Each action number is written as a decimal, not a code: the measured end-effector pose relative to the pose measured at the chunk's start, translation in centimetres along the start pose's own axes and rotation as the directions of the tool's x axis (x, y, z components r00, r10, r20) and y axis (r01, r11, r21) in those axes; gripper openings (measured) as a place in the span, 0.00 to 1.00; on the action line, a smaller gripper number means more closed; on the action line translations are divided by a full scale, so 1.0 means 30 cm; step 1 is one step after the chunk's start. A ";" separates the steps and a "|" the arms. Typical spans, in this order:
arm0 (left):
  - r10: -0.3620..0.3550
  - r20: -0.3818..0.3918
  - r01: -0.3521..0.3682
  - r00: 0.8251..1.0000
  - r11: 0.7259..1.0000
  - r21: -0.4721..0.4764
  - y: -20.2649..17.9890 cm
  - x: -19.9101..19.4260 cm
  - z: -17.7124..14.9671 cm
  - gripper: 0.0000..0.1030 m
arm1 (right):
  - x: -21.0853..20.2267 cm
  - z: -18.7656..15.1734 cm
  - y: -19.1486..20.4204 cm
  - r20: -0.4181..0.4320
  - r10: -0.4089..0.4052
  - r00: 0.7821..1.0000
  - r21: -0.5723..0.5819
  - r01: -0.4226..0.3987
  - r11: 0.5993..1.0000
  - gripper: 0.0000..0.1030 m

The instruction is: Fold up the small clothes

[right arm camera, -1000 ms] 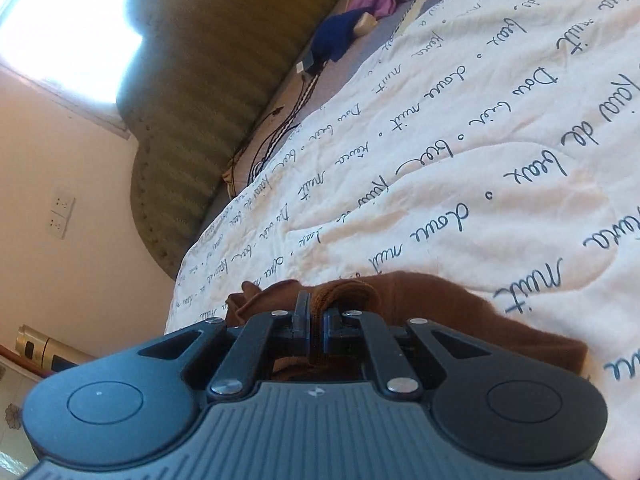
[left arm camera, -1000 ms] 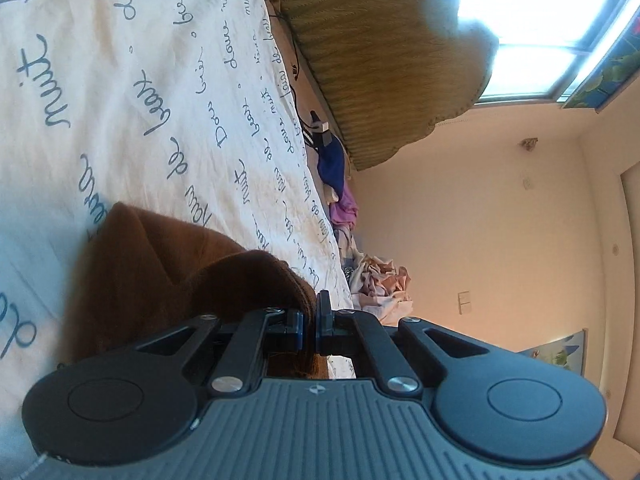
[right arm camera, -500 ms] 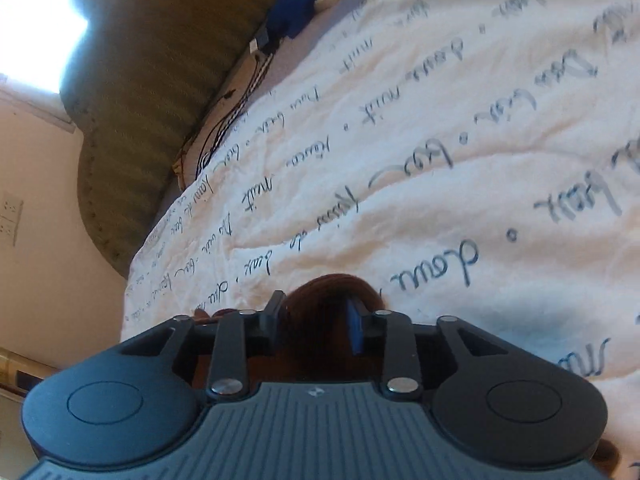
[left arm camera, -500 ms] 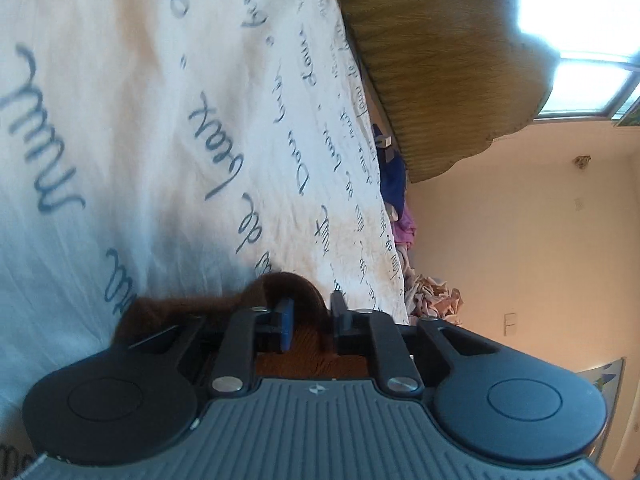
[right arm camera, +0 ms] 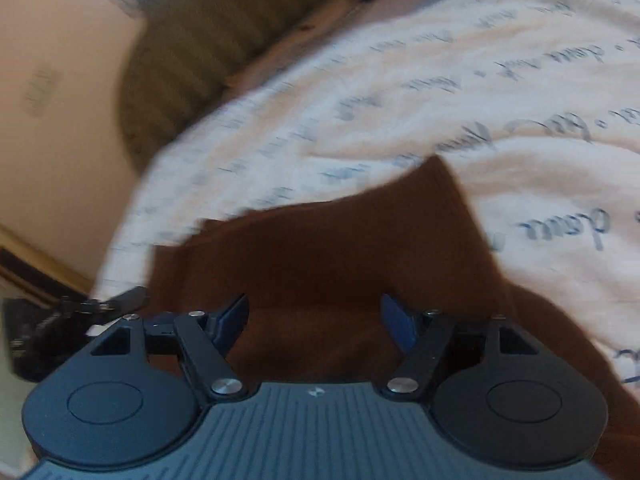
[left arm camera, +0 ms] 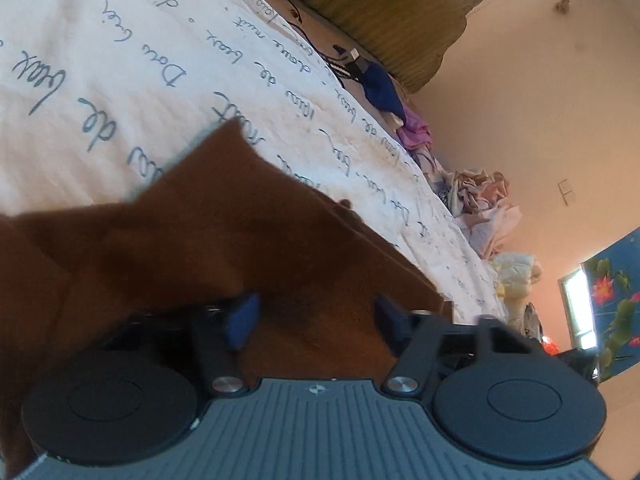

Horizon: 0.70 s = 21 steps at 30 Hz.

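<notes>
Brown garment [left arm camera: 224,248] lay flat on the script-printed bedspread [left arm camera: 120,60], one corner pointing toward the headboard [left arm camera: 380,8]. Left gripper [left arm camera: 316,316] and right gripper [right arm camera: 316,316] jaws were opening, pads clear of the cloth beneath them.

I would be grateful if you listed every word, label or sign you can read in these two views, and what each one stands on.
"de": blue script on the white bedspread, left wrist view.
"nuit": same bedspread, just beyond the brown garment.
"Dors bien": probable reading only, same bedspread.
Remaining script on the bedspread: too tilted or small to read.
Bedspread script in the right wrist view: blurred, unreadable.
Small round emblem on each gripper body: a symbol, no letters.
</notes>
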<state>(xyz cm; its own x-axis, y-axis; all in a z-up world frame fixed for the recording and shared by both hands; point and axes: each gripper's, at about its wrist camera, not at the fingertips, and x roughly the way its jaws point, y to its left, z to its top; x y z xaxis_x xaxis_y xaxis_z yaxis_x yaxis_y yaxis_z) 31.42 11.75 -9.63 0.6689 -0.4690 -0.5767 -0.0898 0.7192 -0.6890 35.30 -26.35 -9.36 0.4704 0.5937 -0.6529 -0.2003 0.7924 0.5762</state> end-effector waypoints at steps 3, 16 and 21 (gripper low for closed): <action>0.021 -0.025 -0.023 0.999 0.996 -0.081 0.061 -0.068 0.032 0.32 | -0.076 0.003 -0.025 0.033 -0.067 0.997 0.039 0.065 0.997 0.57; -0.068 -0.100 0.075 0.993 0.995 0.065 0.075 -0.304 -0.279 0.36 | -0.241 -0.366 0.126 0.017 -0.165 0.986 -0.380 0.159 0.911 0.55; -0.129 -0.014 0.129 0.992 0.992 0.006 0.103 -0.514 -0.243 1.00 | -0.422 -0.367 0.114 0.094 -0.100 0.991 -0.261 0.122 0.958 0.57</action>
<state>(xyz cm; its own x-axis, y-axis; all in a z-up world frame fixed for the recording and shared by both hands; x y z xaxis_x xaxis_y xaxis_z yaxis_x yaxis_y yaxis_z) 15.44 17.47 -6.09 0.6649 -0.5647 -0.4890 0.0017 0.6558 -0.7549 19.21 -29.60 -4.54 0.5665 0.4954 -0.6585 -0.3587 0.8677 0.3442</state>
